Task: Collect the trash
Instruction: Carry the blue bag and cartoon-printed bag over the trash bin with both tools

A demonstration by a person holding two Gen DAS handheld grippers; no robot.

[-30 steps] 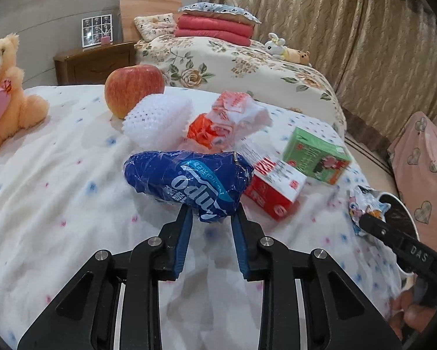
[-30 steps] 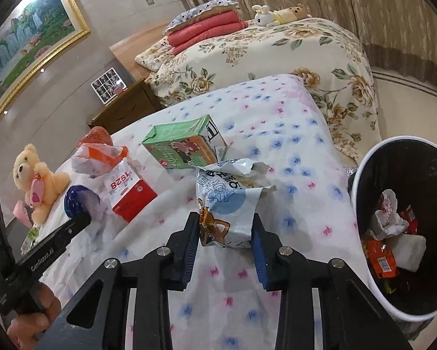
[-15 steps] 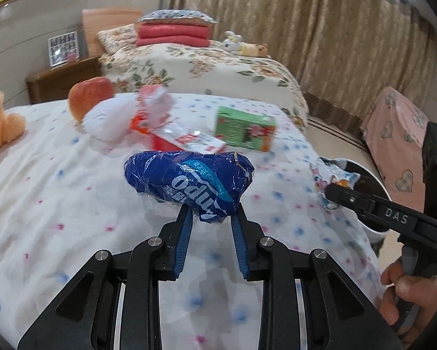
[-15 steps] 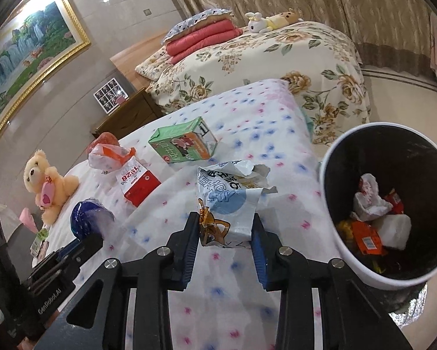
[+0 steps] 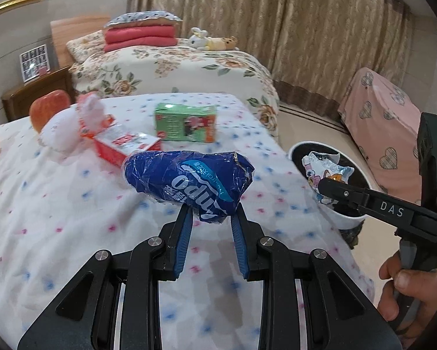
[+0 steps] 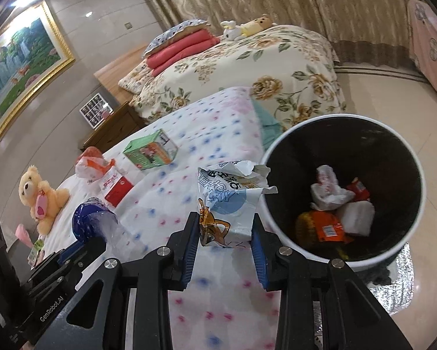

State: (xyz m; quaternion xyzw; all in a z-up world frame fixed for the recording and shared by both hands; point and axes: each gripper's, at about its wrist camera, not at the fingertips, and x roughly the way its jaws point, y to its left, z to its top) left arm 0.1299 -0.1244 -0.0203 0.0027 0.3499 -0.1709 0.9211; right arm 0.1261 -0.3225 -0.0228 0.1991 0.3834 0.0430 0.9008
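Observation:
My left gripper [image 5: 211, 214] is shut on a crumpled blue plastic wrapper [image 5: 189, 182] and holds it above the dotted white bed cover [image 5: 58, 204]. My right gripper [image 6: 225, 224] is shut on a torn white snack bag with a cartoon cat [image 6: 230, 204], held just left of the white bin with a black inside [image 6: 414, 233]. The bin holds several pieces of trash [image 6: 332, 204]. In the left wrist view the snack bag [image 5: 323, 172] hangs over the bin's rim [image 5: 349, 218]. The blue wrapper also shows in the right wrist view [image 6: 93, 221].
On the cover lie a green carton [image 5: 186, 122], a red-and-white box [image 5: 125, 145], an orange-and-white wrapper [image 6: 93, 164], a white foam net [image 5: 58, 134] and an apple [image 5: 47, 108]. A teddy bear [image 6: 42, 198] sits far left. A floral bed [image 5: 174, 64] stands behind.
Both grippers have swung right toward the bin, each still holding its trash. The bin now looms large beside the snack bag, and the carton and boxes have fallen behind on the left.

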